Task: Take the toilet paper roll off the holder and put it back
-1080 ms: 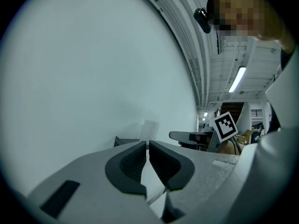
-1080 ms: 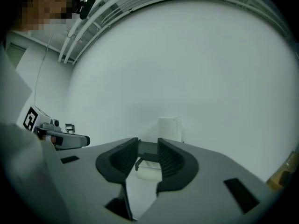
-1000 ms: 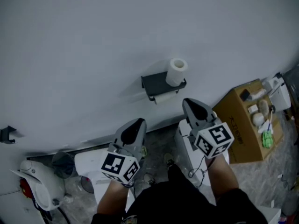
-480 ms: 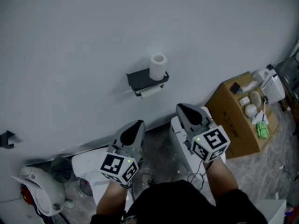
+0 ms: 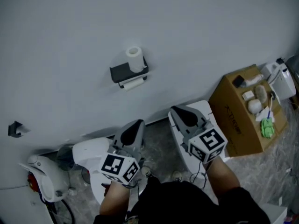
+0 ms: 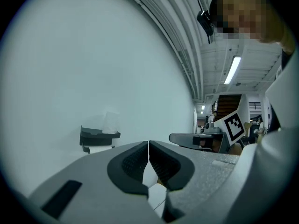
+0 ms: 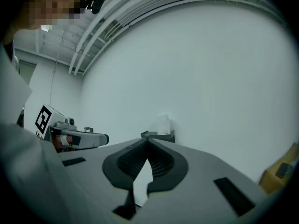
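Note:
A dark grey holder [image 5: 125, 72] is fixed to the white wall. A white toilet paper roll [image 5: 135, 59] stands upright on its top shelf, and a second roll [image 5: 132, 83] hangs underneath. The left gripper view shows the holder [image 6: 96, 136] ahead at the left with the upright roll [image 6: 111, 123] on it; the right gripper view has the holder [image 7: 161, 136] just past the jaw tips and the roll [image 7: 162, 124] above it. My left gripper [image 5: 137, 125] and right gripper [image 5: 176, 110] are both shut and empty, held side by side well short of the holder.
A cardboard box [image 5: 243, 113] with several small items stands at the right by the wall. A white toilet [image 5: 91, 154] is under my left gripper, a white cabinet top [image 5: 198, 113] under the right one. A white appliance [image 5: 39, 178] sits at lower left; a small black hook [image 5: 15, 129] is on the wall.
The head view has shifted, so the holder and roll now lie further up and left in the picture. Both grippers stay shut and hold about the same place.

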The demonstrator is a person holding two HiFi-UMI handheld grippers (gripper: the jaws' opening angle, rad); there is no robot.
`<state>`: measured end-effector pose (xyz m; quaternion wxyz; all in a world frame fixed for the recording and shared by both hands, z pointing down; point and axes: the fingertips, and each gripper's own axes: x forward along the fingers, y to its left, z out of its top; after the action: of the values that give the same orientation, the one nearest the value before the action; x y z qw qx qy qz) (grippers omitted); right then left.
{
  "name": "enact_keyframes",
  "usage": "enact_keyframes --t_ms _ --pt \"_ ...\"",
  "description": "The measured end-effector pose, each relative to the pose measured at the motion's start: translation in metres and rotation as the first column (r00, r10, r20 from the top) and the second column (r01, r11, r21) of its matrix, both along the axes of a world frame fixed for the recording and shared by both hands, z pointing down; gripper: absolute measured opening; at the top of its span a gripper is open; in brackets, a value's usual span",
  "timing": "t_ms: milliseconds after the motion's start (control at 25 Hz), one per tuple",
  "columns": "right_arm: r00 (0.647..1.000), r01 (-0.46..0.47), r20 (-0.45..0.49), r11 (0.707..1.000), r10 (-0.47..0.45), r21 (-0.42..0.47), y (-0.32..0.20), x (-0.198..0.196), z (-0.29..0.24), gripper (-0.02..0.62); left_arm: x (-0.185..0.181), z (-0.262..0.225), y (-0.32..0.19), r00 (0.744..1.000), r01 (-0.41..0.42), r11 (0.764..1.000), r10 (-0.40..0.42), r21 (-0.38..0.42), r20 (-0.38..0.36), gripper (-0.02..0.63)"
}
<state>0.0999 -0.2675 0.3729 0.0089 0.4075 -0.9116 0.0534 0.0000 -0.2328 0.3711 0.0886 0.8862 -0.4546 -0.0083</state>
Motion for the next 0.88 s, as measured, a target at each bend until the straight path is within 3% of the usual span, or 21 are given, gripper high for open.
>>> enact_keyframes --t_ms 160,360,560,880 --pt "0.997 0.07 0.039 0.997 -0.068 -0.036 0.015 0.019 0.01 -0.002 0.022 0.005 0.021 0.998 0.064 0.998 -0.063 -0.016 0.02 0.005" --pt "0.988 0.147 0.057 0.987 -0.144 -0.058 0.031 0.017 0.02 -0.002 0.024 0.016 0.049 0.99 0.137 0.99 -0.136 -0.044 0.029 0.005" --pt "0.977 0.21 0.06 0.975 -0.206 -0.067 0.053 -0.007 0.024 -0.002 0.002 0.019 0.072 0.979 0.206 0.977 -0.205 -0.048 0.018 0.005" --pt "0.968 0.25 0.041 0.966 -0.248 -0.068 0.1 -0.064 0.025 -0.002 -0.053 0.021 0.126 0.969 0.248 0.968 -0.249 -0.043 -0.006 0.005"
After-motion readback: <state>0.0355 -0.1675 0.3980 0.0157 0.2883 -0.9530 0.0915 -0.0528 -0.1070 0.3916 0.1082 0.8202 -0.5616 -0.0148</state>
